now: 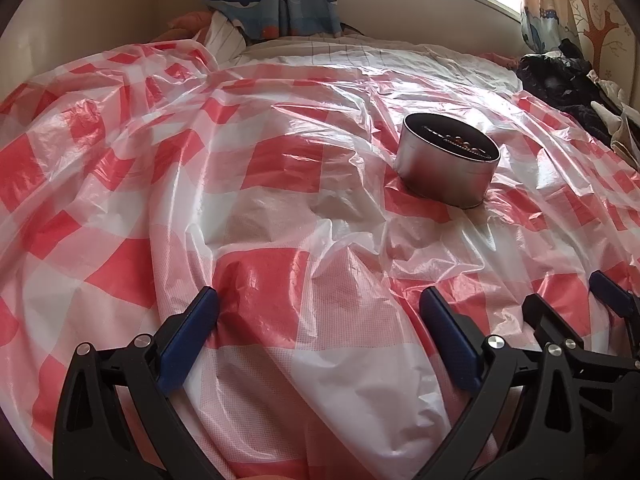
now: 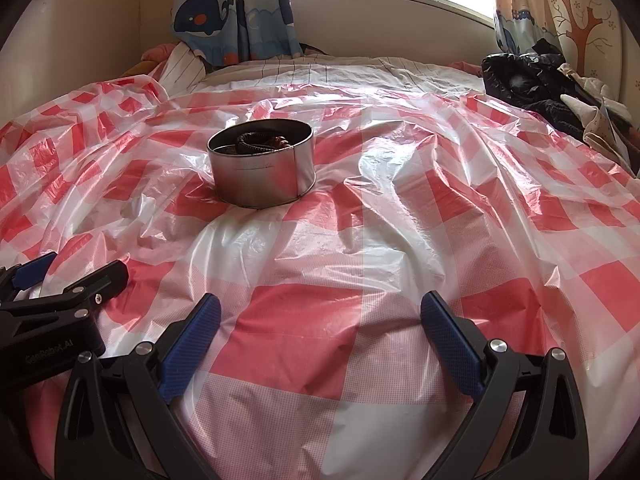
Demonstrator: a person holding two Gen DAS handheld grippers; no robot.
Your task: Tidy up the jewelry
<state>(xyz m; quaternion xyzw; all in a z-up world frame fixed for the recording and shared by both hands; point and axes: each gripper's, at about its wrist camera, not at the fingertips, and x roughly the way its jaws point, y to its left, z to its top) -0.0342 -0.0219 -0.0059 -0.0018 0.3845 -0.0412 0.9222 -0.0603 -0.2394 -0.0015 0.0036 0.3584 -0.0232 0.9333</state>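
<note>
Both the left gripper (image 1: pixel 319 304) and right gripper (image 2: pixel 320 310) are gaping wide, empty, with the tin (image 2: pixel 262 168) (beads inside) sitting ahead on the bed (image 2: pixel 360 240).

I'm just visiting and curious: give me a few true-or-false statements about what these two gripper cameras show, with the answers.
1. The round metal tin has its lid on. False: it is open, with beaded jewelry inside.
2. The left gripper is open and holds nothing. True.
3. The right gripper grips a necklace. False: it is open and holds nothing.
4. The tin sits on a red-and-white checked plastic sheet. True.
5. Whale-print curtains hang by the window. True.
</note>
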